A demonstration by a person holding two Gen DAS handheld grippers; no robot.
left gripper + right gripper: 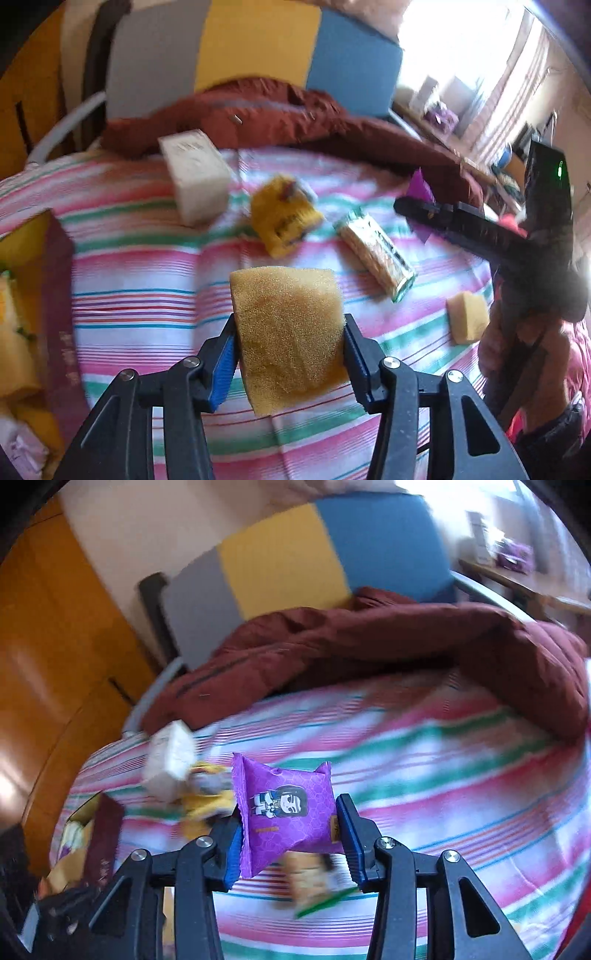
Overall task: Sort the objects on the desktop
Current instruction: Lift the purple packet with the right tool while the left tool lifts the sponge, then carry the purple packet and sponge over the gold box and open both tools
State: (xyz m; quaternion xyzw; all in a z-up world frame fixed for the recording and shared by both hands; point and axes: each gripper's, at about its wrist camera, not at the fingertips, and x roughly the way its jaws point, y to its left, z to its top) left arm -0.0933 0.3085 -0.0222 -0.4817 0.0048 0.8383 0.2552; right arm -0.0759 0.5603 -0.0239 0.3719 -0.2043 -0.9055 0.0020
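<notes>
— What have your fingers got, nearest first?

— My left gripper (290,354) is clamped on a yellow sponge (290,332), both blue pads pressed into its sides, and it hangs clear above the striped sheet (147,306). My right gripper (290,834) is squeezing a purple snack packet (286,812) with a cartoon figure on its front, also held off the sheet.

— And lying under them?

— Beyond the sponge lies a long green-edged wrapped bar (376,251), a yellow packet (284,218) beside it, and a white box (195,173) further back. A second sponge (467,317) sits off to the right, near my right gripper's dark body. At the left edge stands a dark red box (55,295) with yellow things inside; what they are, I can't tell.

— Farther still?

— A dark red jacket (369,646) is heaped at the far end of the sheet, and behind it stands a grey, yellow and blue panel (255,48).
</notes>
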